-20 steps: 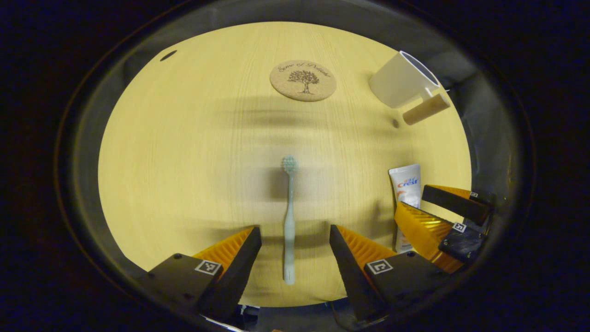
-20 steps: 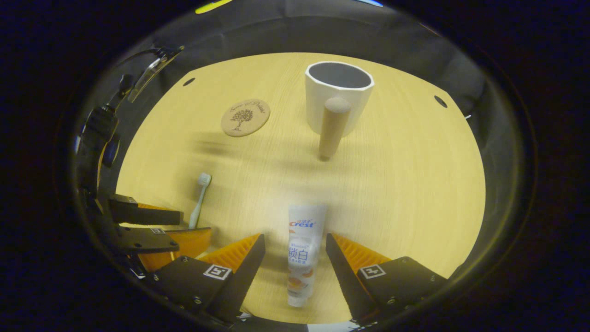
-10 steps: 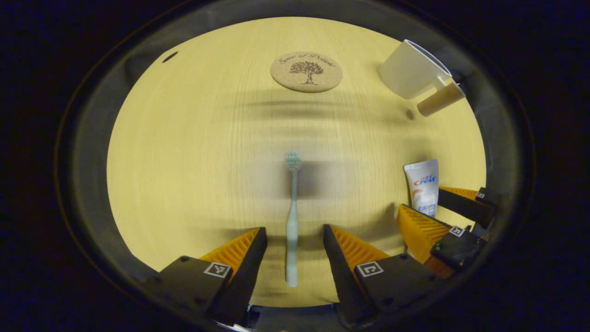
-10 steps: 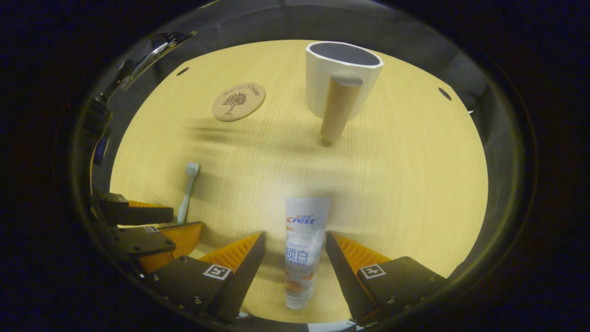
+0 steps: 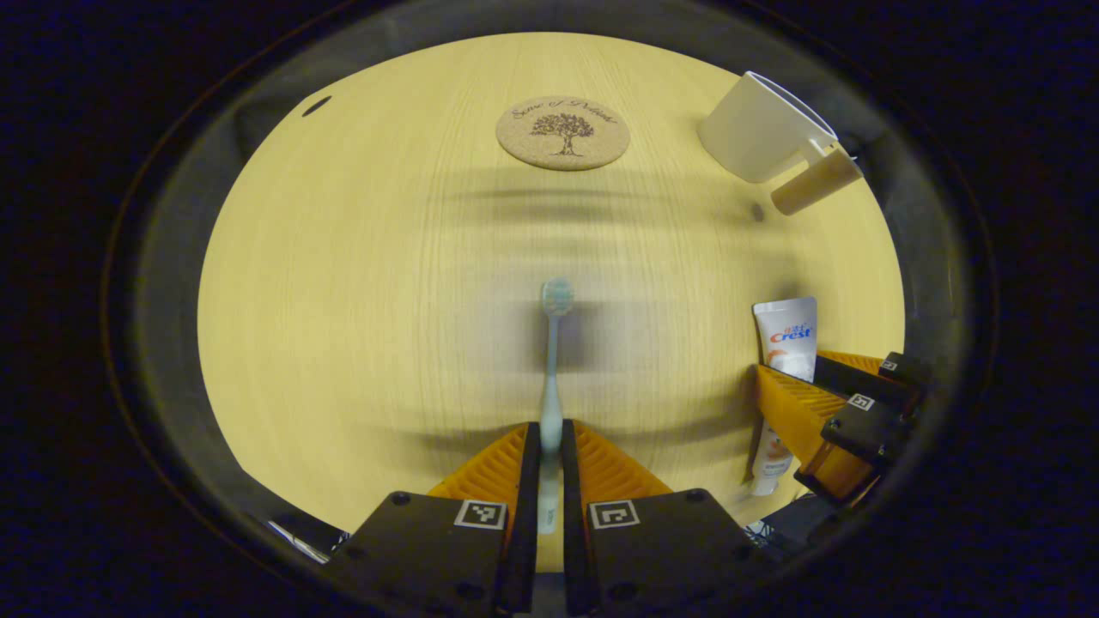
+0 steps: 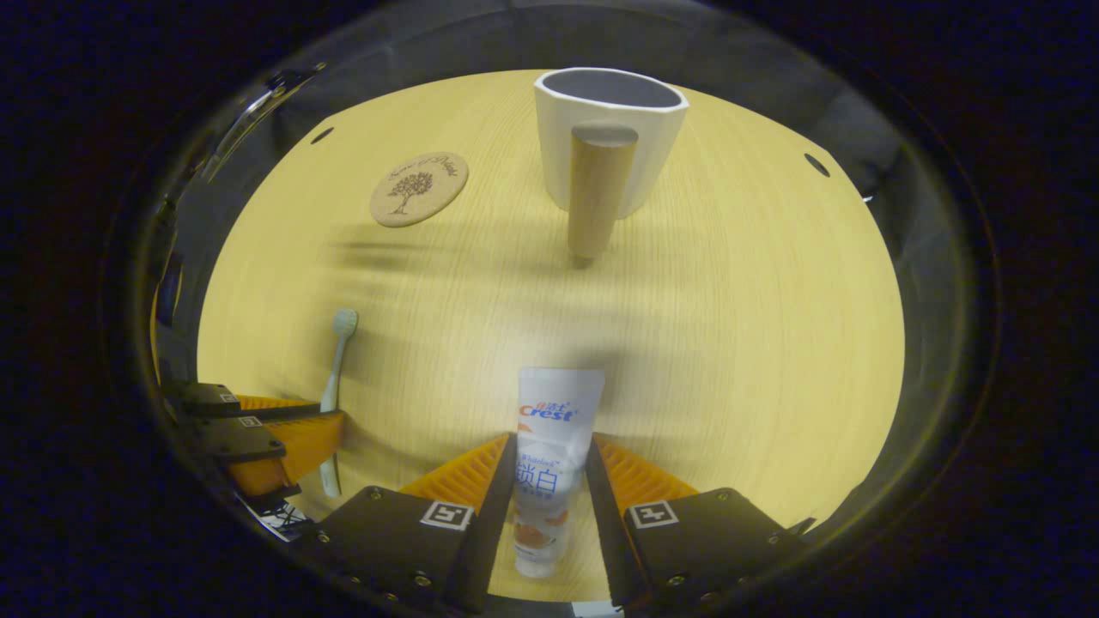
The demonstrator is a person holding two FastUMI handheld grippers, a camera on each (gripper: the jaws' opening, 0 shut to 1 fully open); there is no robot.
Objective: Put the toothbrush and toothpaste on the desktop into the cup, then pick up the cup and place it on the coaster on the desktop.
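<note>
**Both grippers clamping their items on the surface**

In the left gripper view, the left gripper [image 5: 549, 433] is sitting low over the wooden surface [image 5: 361, 283], and its jaws are pressing together on the handle of the toothbrush [image 5: 552, 378]. The toothbrush is lying flat, its bristled head pointing away from the gripper toward the coaster [image 5: 562, 133]. The coaster is resting flat at the far side of the surface, straight beyond the brush head and well apart from it.

The cup [image 5: 760, 129] is standing to the right of the coaster, its wooden handle sticking out toward the near side. The same cup [image 6: 611, 137] is showing upright and open-topped in the right gripper view, with the coaster [image 6: 419, 189] to its left.

In the right gripper view, the right gripper [image 6: 545, 459] is closing its jaws on the lower half of the toothpaste [image 6: 549, 463], both sides touching the tube. The tube is lying flat on the surface, its crimped flat end pointing toward the cup and well short of it. The left gripper [image 6: 258, 429] is appearing at the left edge of this view, with the toothbrush [image 6: 335, 369] running between its jaws.
</note>
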